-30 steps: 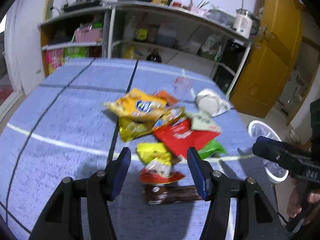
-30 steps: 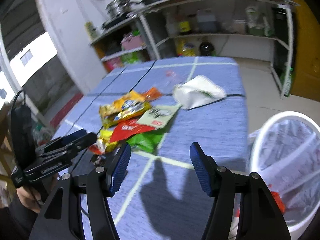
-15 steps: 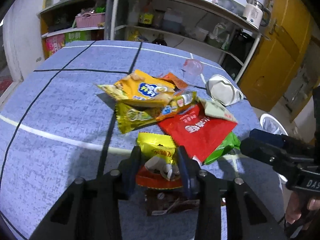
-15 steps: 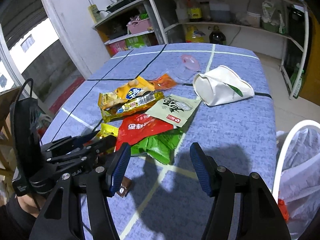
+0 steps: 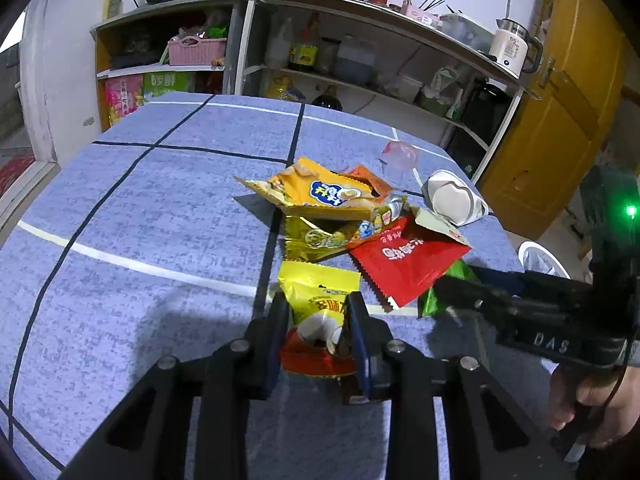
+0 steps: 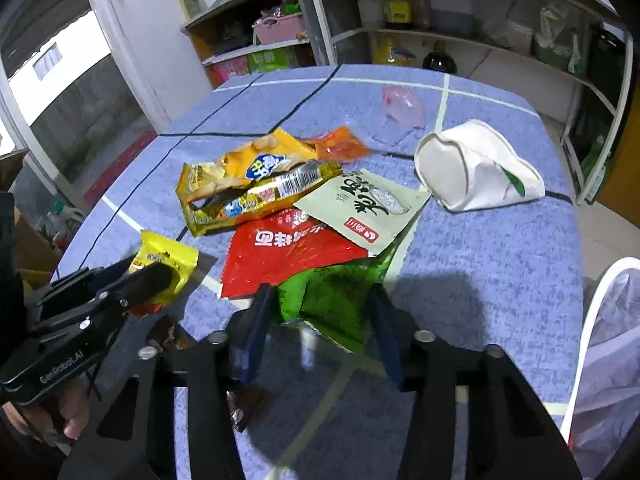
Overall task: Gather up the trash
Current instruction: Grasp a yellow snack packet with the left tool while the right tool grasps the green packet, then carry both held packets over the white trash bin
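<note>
Where the left wrist camera looks down, the left gripper [image 5: 318,330] is clamped on a yellow-and-red snack packet [image 5: 319,304] at the near end of the litter on the blue tabletop [image 5: 140,216]. Just beyond that packet lie a red wrapper [image 5: 404,258] and a gold wrapper [image 5: 320,236]; a crushed white paper cup [image 5: 454,200] sits farther right.

Through the right wrist camera, the right gripper [image 6: 320,332] stands with jaws spread around the near end of a green wrapper [image 6: 336,300], not closed on it. Beyond the green wrapper lies the red wrapper [image 6: 280,256]; off the tabletop's right edge stands a white-rimmed trash bin [image 6: 600,320].
</note>
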Action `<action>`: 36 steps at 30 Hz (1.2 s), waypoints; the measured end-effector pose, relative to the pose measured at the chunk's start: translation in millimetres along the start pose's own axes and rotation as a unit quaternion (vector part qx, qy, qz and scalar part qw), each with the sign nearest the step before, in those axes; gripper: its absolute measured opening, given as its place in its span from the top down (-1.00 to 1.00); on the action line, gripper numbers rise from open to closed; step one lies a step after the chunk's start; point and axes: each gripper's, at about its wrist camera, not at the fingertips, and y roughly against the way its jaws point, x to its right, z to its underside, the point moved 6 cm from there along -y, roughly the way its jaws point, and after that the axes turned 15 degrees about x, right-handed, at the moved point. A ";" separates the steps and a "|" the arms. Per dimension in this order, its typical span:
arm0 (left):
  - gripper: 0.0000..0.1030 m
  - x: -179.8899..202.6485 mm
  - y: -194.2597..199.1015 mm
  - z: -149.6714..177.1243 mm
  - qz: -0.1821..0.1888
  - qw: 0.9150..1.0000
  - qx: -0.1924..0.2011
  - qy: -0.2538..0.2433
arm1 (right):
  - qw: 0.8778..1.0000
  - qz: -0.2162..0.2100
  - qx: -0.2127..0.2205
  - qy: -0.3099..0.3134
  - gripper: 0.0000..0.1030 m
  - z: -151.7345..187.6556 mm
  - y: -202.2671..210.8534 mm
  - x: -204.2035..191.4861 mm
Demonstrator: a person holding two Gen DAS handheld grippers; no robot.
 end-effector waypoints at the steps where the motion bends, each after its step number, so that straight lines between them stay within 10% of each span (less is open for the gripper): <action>1: 0.40 -1.4 0.6 0.0 -0.001 1.000 0.000 0.001 | 1.000 -0.002 0.001 0.001 0.26 -0.3 0.7 -0.4; 19: 0.40 24.5 13.2 -9.0 0.031 0.999 0.022 -0.003 | 1.000 -0.016 0.023 0.012 0.44 15.2 52.0 3.5; 36: 0.40 153.2 8.0 -19.3 0.150 0.986 0.031 -0.062 | 0.990 0.074 0.108 -0.054 0.44 15.0 145.8 104.3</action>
